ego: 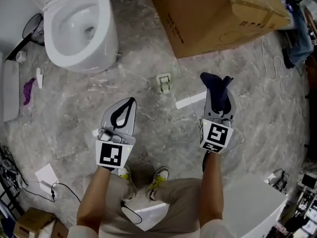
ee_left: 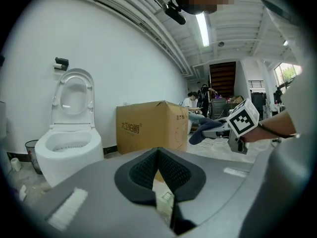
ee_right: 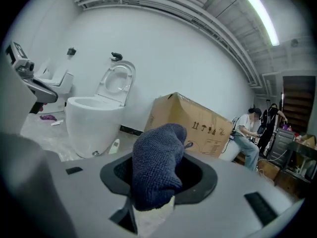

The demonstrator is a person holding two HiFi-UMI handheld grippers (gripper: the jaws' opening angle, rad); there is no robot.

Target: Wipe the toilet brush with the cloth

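A dark blue cloth (ego: 217,90) sticks out of my right gripper (ego: 216,94), which is shut on it; the same cloth (ee_right: 156,167) fills the jaws in the right gripper view. My left gripper (ego: 130,103) is held beside it, lower left, jaws closed tip to tip with nothing between them. From the left gripper view, the right gripper (ee_left: 210,129) hangs in the air at the right with the cloth (ee_left: 199,134) hanging off it. I cannot make out a toilet brush in any view.
A white toilet (ego: 81,29) with its lid up stands at the far left, a big cardboard box (ego: 213,14) at the far right. A small white-green item (ego: 164,82), a white strip (ego: 190,101) and a purple object (ego: 28,90) lie on the marbled floor. A person (ee_right: 246,133) sits far back.
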